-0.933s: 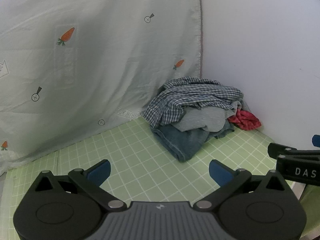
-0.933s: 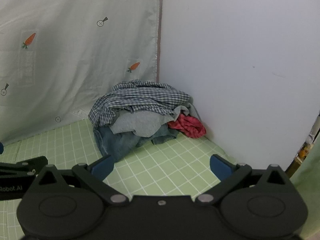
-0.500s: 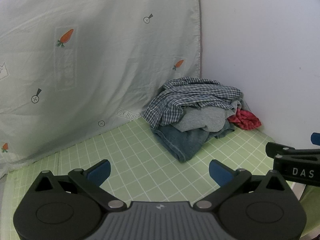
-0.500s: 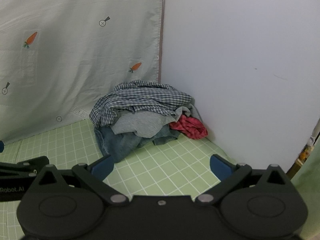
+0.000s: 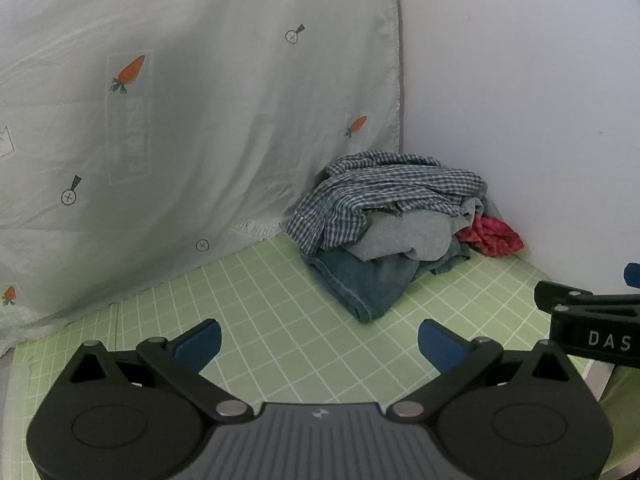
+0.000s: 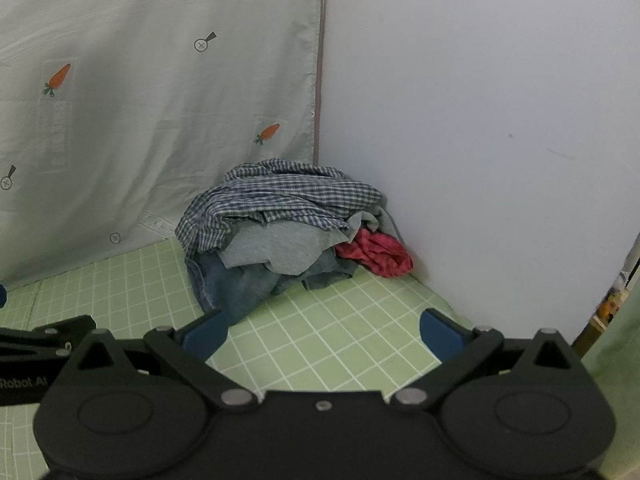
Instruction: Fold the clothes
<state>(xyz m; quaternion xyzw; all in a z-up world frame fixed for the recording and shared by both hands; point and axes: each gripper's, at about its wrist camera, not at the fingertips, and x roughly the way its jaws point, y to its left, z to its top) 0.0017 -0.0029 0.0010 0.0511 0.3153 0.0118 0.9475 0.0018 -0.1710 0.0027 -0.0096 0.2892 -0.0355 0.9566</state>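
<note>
A crumpled heap of clothes (image 5: 394,232) sits in the far corner of the green grid-patterned sheet (image 5: 280,312), where a pale curtain printed with orange carrots (image 5: 180,120) meets the plain white wall (image 5: 520,100). A blue-and-white checked shirt (image 6: 280,200) is draped over the top, a grey knit garment (image 6: 280,246) and a faded blue denim piece (image 6: 232,284) lie beneath, and a red patterned cloth (image 6: 376,254) is tucked against the wall. The left gripper (image 5: 318,338) and the right gripper (image 6: 322,332) both hover over the near part of the sheet with their blue-padded jaws spread wide and nothing between them, well apart from the heap. The step in hand looks like picking the first garment: taking the checked shirt by a loose edge on top should lift it free without dragging the layers below, and the bare sheet in front offers room to spread it flat.
</note>
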